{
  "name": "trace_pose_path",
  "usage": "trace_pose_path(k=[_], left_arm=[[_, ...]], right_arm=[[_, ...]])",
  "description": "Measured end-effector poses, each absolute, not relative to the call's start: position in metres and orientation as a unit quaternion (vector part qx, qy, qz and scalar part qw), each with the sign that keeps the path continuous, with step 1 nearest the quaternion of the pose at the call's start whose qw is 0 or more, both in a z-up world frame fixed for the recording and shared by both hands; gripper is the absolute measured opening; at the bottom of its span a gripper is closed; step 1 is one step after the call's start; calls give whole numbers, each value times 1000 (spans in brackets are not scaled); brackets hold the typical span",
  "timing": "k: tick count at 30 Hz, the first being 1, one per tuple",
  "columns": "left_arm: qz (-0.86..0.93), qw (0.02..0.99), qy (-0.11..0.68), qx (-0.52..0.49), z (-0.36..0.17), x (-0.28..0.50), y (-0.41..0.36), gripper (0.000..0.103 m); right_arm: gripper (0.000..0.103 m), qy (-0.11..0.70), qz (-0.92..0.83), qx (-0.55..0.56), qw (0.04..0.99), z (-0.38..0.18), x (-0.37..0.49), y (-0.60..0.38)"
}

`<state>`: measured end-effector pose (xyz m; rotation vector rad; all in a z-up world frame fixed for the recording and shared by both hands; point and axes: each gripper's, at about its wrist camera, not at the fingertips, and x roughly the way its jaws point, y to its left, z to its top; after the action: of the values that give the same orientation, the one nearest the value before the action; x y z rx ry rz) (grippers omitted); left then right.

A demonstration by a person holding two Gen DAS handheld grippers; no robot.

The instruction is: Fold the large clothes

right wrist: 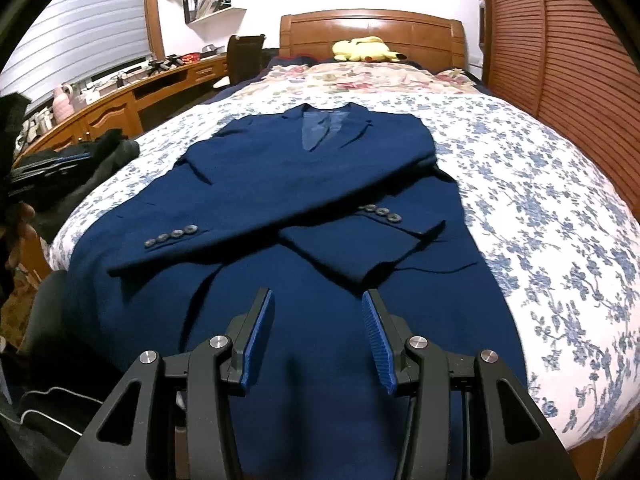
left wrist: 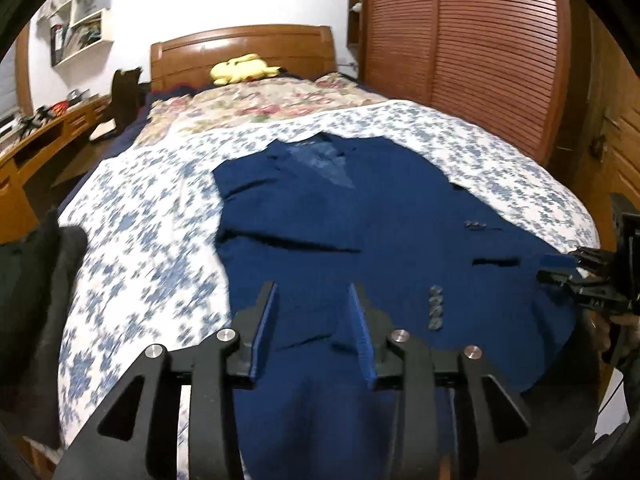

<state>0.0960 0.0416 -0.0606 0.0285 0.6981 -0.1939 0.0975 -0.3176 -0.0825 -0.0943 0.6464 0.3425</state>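
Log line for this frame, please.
blue jacket flat on bed, sleeves crossed | left gripper open, empty | right gripper open, empty

Navy suit jacket (right wrist: 304,184) flat on the bed, front up, collar at the far end, both sleeves folded across the body and crossing mid-chest. Left-lying cuff has four buttons (right wrist: 172,236), right one too (right wrist: 380,212). Right gripper (right wrist: 318,308) hovers over the near hem, jaws apart, nothing between the blue pads. Floral bedspread (right wrist: 540,200) under the jacket, yellow plush toy (right wrist: 364,50) by the headboard (right wrist: 372,26). Wooden desk (right wrist: 132,100) on the left, louvred wardrobe (right wrist: 560,40) on the right
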Motion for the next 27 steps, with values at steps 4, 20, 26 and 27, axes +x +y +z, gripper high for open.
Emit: trace_pose_path(k=[4,20,26,27], left_arm=[[-78,931,358,1,-76,91,61,59],[-50,912,407,-8,-124,92,83,64],[-49,909,415,-11,-133,93,82,66],[-50,908,415,-10,-134,92,82,66]], right_arm=[[49,320,154,-40,934,-84,98,-330],[59,340,87,-62,934,-89,113,-364],[59,341,72,-61,935,-88,115,-367],[60,341,70,-62,935,-88,114,-367]])
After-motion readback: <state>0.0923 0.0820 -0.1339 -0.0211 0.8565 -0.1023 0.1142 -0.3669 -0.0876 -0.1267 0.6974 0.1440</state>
